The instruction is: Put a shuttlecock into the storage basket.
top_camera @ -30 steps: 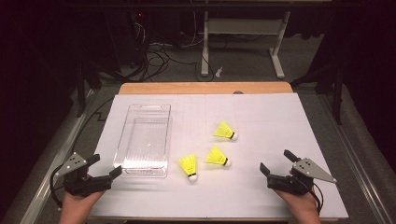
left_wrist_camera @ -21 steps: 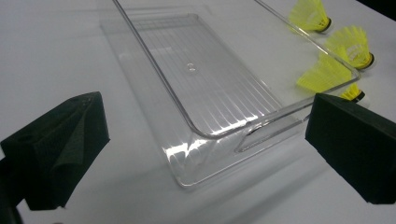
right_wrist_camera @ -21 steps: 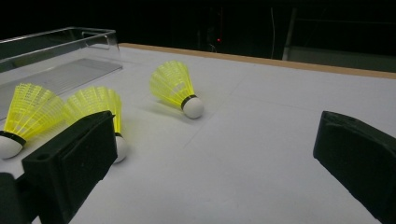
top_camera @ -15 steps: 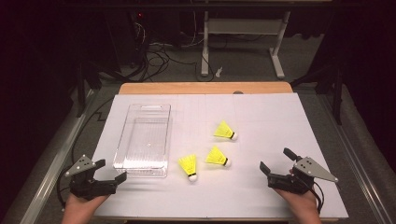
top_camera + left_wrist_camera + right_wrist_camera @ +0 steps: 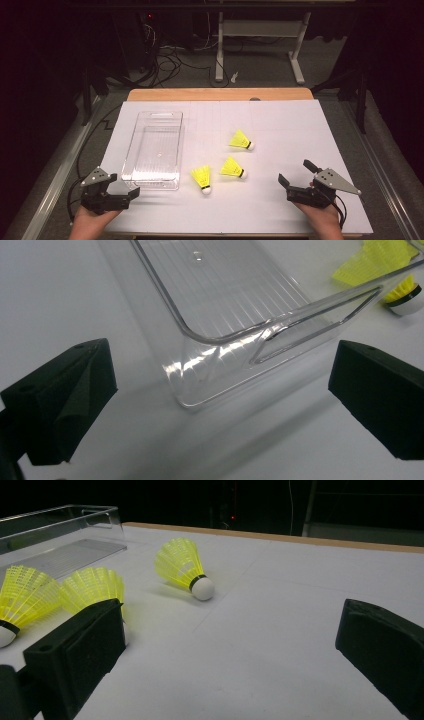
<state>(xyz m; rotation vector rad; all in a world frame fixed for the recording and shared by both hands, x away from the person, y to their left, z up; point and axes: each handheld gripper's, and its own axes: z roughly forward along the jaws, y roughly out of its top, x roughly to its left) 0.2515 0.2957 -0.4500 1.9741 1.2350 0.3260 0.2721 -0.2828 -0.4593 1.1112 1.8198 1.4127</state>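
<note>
Jaws, left gripper: spread wide, holding nothing; in my left gripper view they frame the near end wall of the clear plastic bin without touching it. Gripper rests low at the near left corner of the table, in my left hand.

Jaws, right gripper: also spread wide, nothing between them, held in my right hand at the near right of the table and pointing toward the shuttlecocks.

Bin: one, transparent, ribbed floor, cut-out handle in the end wall, standing on the left half of the white table cover, its near end just beyond my left jaws.

Shuttlecocks: three, yellow skirts, white cork tips, all lying on their sides on the table, outside the bin.
- Item 1, nearest shuttlecock: just beside the bin's near right corner, cork toward me.
- Item 2, middle shuttlecock: near item 1, cork toward the right.
- Item 3, far shuttlecock: apart from the other two, farther up the table, cork toward the right.

Beyond the cover: wooden table edge, dark floor with cables.
</note>
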